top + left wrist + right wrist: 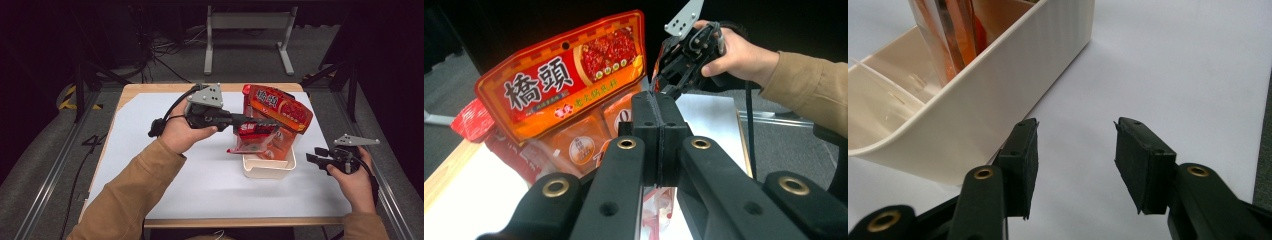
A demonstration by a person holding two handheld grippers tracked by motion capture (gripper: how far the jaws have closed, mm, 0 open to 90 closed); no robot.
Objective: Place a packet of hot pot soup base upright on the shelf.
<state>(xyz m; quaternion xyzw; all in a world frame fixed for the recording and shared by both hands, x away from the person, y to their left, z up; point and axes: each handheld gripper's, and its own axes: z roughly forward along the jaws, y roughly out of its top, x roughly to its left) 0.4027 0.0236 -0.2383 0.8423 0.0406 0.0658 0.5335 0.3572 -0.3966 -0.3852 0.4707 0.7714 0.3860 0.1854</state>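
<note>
The small red pouch [254, 136] hangs from your left tool [267, 123], whose jaws are pressed together on its top edge, just above the bin [270, 170] and in front of the big orange pouch [280, 112] standing in it. You seem to be mid-way through loading that pouch into the bin; next, lower it into a free compartment, keeping it upright, then let go. Your left hand [187, 131] reaches level across the table [150, 150]. Your right tool [314, 155] rests beside the bin, jaws apart, holding nothing
</note>
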